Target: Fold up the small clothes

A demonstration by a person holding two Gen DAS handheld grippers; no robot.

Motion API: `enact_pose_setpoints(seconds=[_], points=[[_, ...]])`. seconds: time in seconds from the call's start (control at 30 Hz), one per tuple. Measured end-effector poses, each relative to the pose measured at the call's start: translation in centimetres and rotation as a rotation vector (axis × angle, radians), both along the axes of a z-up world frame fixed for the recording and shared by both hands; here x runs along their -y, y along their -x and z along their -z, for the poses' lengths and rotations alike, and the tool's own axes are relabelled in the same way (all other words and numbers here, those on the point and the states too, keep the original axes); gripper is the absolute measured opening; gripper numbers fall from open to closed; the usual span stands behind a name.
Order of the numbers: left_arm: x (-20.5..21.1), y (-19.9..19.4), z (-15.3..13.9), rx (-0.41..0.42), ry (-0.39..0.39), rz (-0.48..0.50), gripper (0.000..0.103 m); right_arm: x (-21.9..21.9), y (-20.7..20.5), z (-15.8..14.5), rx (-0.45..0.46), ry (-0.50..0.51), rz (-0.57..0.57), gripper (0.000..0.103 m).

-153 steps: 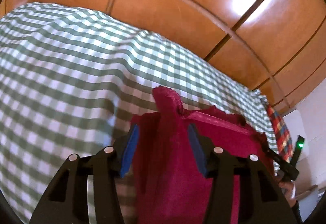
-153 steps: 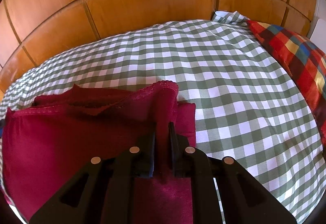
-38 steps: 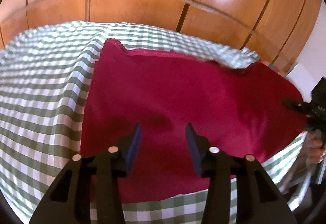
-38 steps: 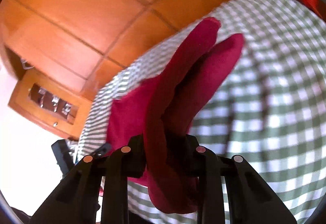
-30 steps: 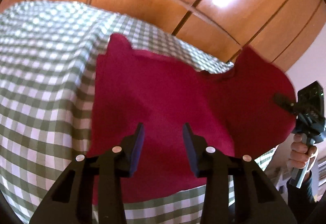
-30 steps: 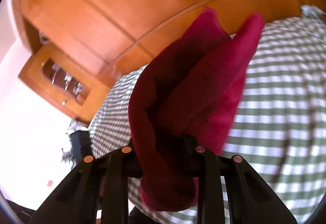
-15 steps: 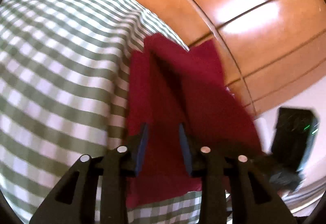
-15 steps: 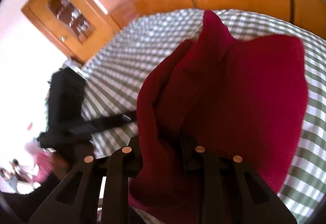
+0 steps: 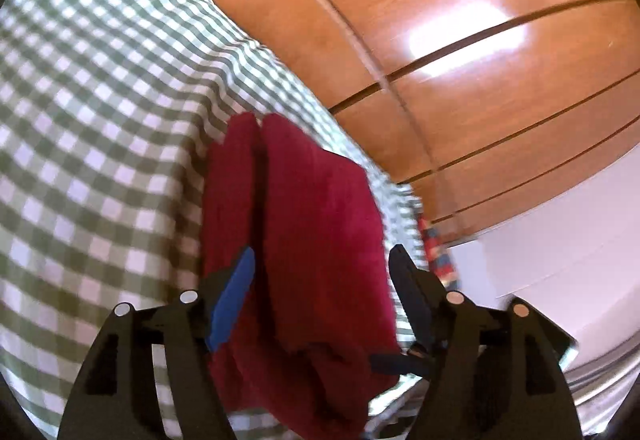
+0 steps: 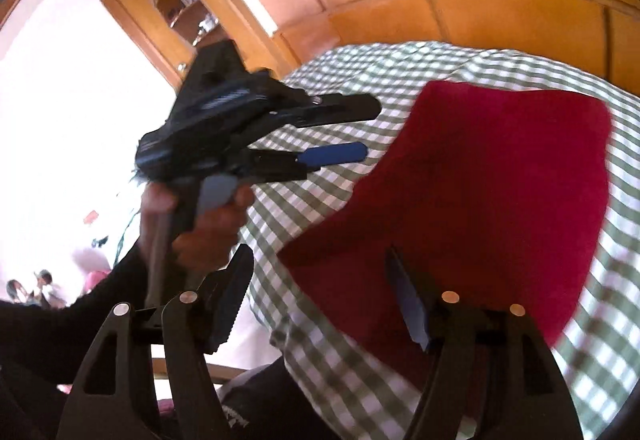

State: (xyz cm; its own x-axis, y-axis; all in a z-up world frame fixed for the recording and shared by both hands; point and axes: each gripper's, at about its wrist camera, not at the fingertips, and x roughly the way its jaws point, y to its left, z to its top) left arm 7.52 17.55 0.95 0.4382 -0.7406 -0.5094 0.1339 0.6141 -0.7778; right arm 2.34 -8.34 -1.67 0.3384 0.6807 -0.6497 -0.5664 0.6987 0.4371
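Observation:
A dark red cloth (image 9: 320,240) lies folded on the green checked bedspread (image 9: 100,120). My left gripper (image 9: 323,251) hovers over the cloth's near end. Its jaws are opening and stand wide, the cloth below and between them, with no pad pressing on it. In the right wrist view the red cloth (image 10: 500,180) lies flat on the bedspread (image 10: 400,68). My right gripper (image 10: 319,254) is over the cloth's near left corner, its jaws opening with nothing gripped. The left gripper (image 10: 372,130), held by a hand (image 10: 208,216), hangs open to the left of the cloth.
A glossy wooden panelled wall (image 9: 440,20) rises behind the bed. A red plaid pillow (image 9: 438,256) lies at the bed's far right. A wooden cabinet (image 10: 180,12) stands beyond the bed's left side. The bed's near edge (image 10: 304,352) runs below my right gripper.
Both grippers have let go of the red cloth and their jaws have spread wide. The right gripper carried its end over toward the left, and the cloth now lies folded on the bed.

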Motion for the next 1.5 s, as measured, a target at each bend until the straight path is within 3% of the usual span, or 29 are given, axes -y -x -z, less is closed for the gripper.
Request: enact_pose_setpoints(seconds=[0.27, 0.33, 0.37, 0.4, 0.5, 0.63, 0.73, 0.87, 0.97, 1.03, 1.1, 1.2, 1.43, 1.5], points=[[3.4, -2.0, 1.7, -0.063, -0.169, 0.09, 0.068, 6.9, 1.3, 1.2, -0.005, 0.056, 0.228, 0.067], [4.1, -2.1, 2.2, -0.07, -0.216, 0.097, 0.055, 6.9, 1.6, 1.8, -0.008, 0.081, 0.238, 0.059], [4.5, -2.2, 2.2, -0.066, -0.266, 0.099, 0.033, 6.3, 1.6, 1.8, -0.002, 0.094, 0.235, 0.059], [4.7, -2.2, 2.2, -0.059, -0.293, 0.103, 0.021, 5.7, 1.6, 2.0, 0.005, 0.11, 0.225, 0.057], [4.7, -1.8, 1.4, -0.007, -0.327, 0.084, 0.016, 4.0, 1.7, 2.3, 0.02, 0.141, 0.195, 0.055], [2.8, -0.6, 0.5, 0.021, -0.378, 0.018, 0.015, 1.8, 1.2, 3.8, 0.007, 0.185, 0.156, 0.055], [1.9, -1.1, 2.9, -0.032, -0.441, -0.014, 0.017, 0.4, 1.2, 5.3, 0.039, 0.272, 0.147, 0.055], [2.0, -1.0, 3.6, -0.043, -0.474, -0.066, 0.039, 0.6, 1.0, 4.6, 0.031, 0.286, 0.137, 0.056], [1.8, 0.3, 1.2, 0.041, -0.492, -0.144, 0.038, 1.8, 0.6, 3.2, 0.018, 0.268, 0.126, 0.056], [2.0, 1.8, -1.3, 0.15, -0.497, -0.177, 0.038, 2.8, 0.0, 1.9, 0.028, 0.221, 0.155, 0.056], [2.7, 2.9, -2.5, 0.209, -0.474, -0.165, 0.038, 4.1, -1.3, 0.1, 0.051, 0.169, 0.211, 0.056], [4.8, 3.9, -2.7, 0.268, -0.558, -0.13, 0.038, 4.8, -3.8, -0.9, 0.082, 0.174, 0.297, 0.056], [7.5, 3.8, 0.5, 0.234, -0.695, -0.112, 0.038, 3.2, -9.7, 0.2, 0.078, 0.23, 0.371, 0.056], [7.7, 3.8, 0.9, 0.229, -0.698, -0.111, 0.038, 2.7, -10.8, 1.0, 0.078, 0.257, 0.377, 0.056]])
